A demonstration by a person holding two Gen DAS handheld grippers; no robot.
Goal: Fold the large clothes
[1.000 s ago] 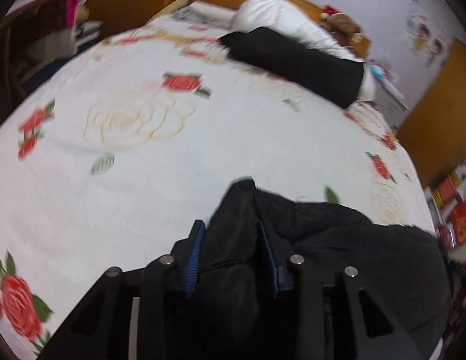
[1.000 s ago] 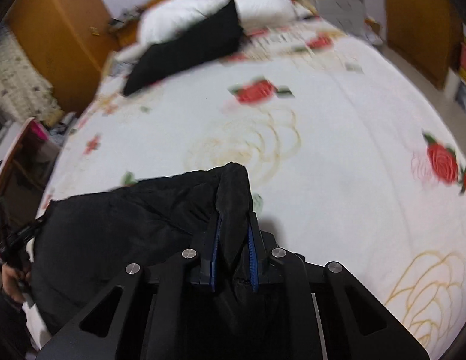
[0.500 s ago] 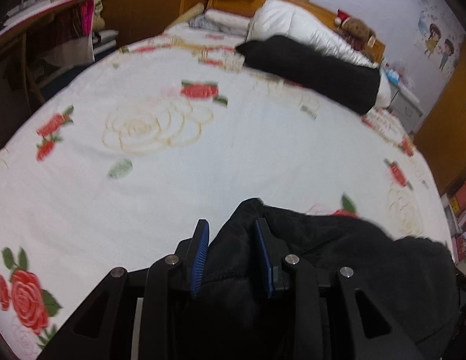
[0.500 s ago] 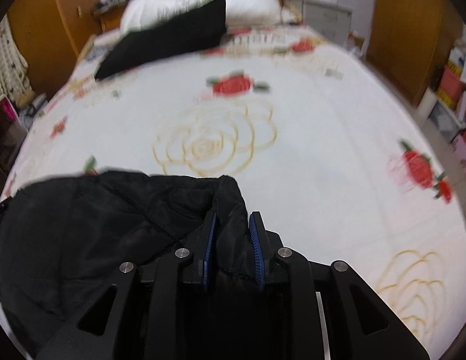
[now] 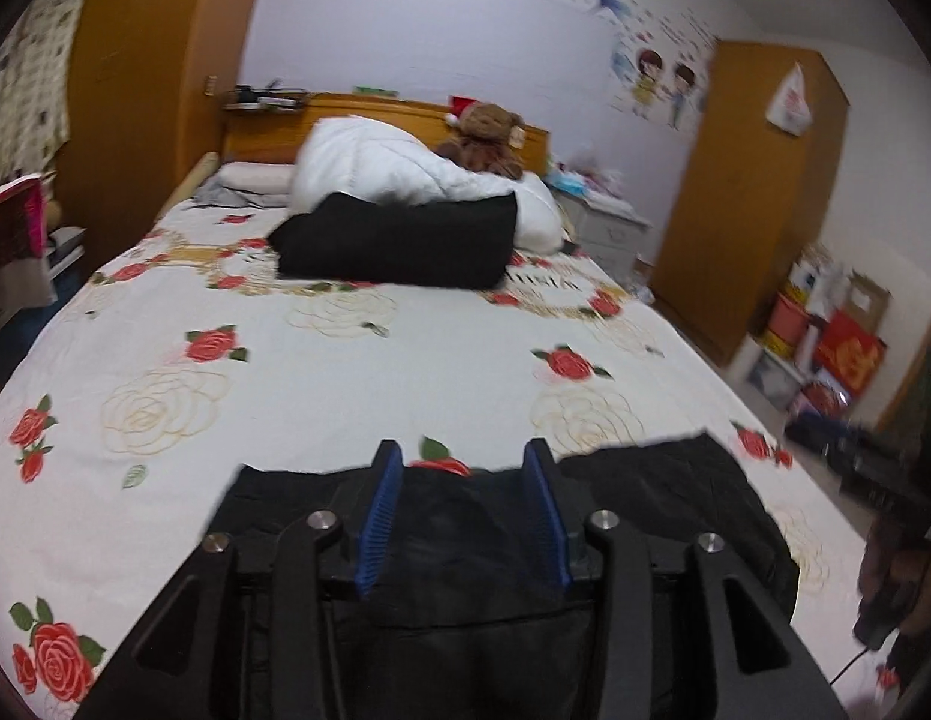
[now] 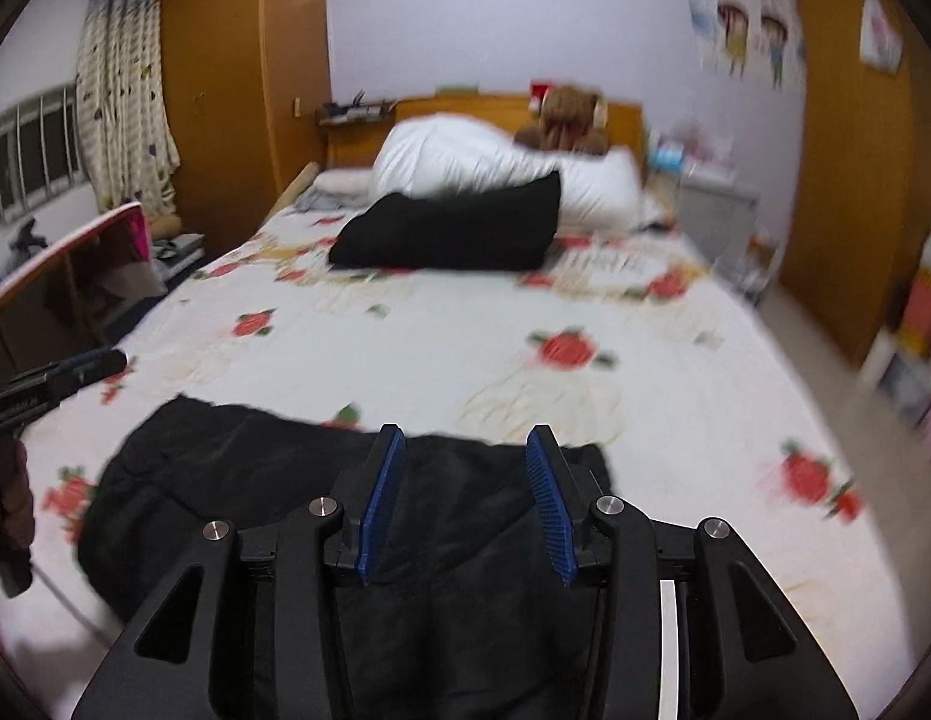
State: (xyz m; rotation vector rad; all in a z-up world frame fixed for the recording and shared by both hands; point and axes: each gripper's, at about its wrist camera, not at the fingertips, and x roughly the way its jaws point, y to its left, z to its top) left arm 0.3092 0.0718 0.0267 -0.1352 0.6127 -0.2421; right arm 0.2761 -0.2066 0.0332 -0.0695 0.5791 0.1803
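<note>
A black padded garment (image 5: 663,504) lies spread on the near part of the rose-print bed (image 5: 345,372); it also shows in the right wrist view (image 6: 225,480). My left gripper (image 5: 464,468) is open above its far edge, holding nothing. My right gripper (image 6: 464,450) is open above the garment too, with cloth showing between and below its blue pads (image 6: 378,492). The left gripper's tip (image 6: 75,369) shows at the left edge of the right wrist view.
A folded black garment (image 5: 399,240) lies at the head of the bed against a white duvet (image 5: 393,168) and a teddy bear (image 5: 483,132). A bedside cabinet (image 5: 609,228), a wooden wardrobe (image 5: 753,192) and floor boxes (image 5: 825,348) stand right. A chair (image 6: 75,276) stands left.
Both grippers have opened and let go of the black garment, which now lies flat on the bed. Both cameras have tilted up to show the room.
</note>
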